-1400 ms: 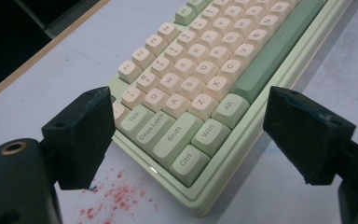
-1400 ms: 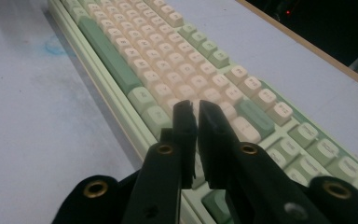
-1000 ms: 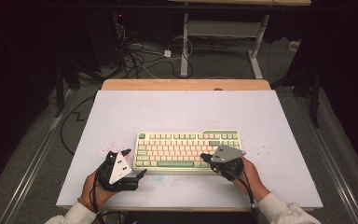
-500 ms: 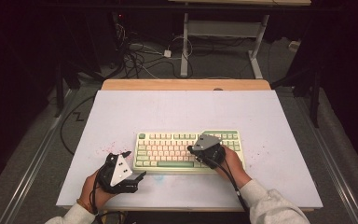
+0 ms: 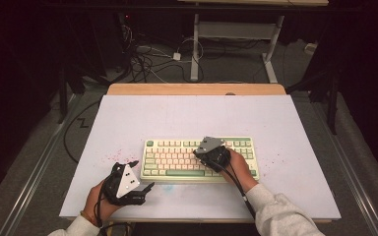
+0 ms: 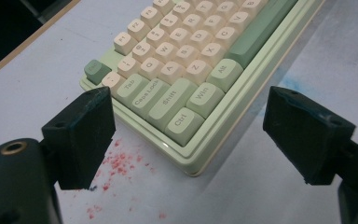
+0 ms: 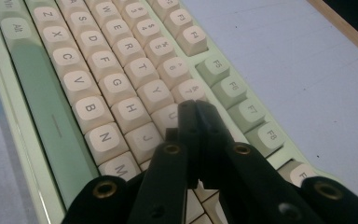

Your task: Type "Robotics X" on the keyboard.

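Up close, glossy mint-and-cream keyboard (image 7: 88, 93) under pressed-together matte black right tongs (image 7: 196, 109).

The keyboard (image 5: 199, 157) is lying on the tabletop (image 5: 197, 113); the right tool (image 5: 197, 153) is hovering over, perhaps touching, its keys, the left tool (image 5: 142, 174) sitting beside its left end.

Overhead view faces forward; both close gripper views share the keyboard (image 5: 200, 158).

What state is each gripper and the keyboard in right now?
Left gripper: open, jaws wide apart, near the keyboard's Ctrl corner, holding nothing.
Right gripper: shut, jaws pressed together, tips over the keys by U and J.
Keyboard: flat on the white table, keycaps in place where visible.
Red specks: scattered on the table beside the keyboard.
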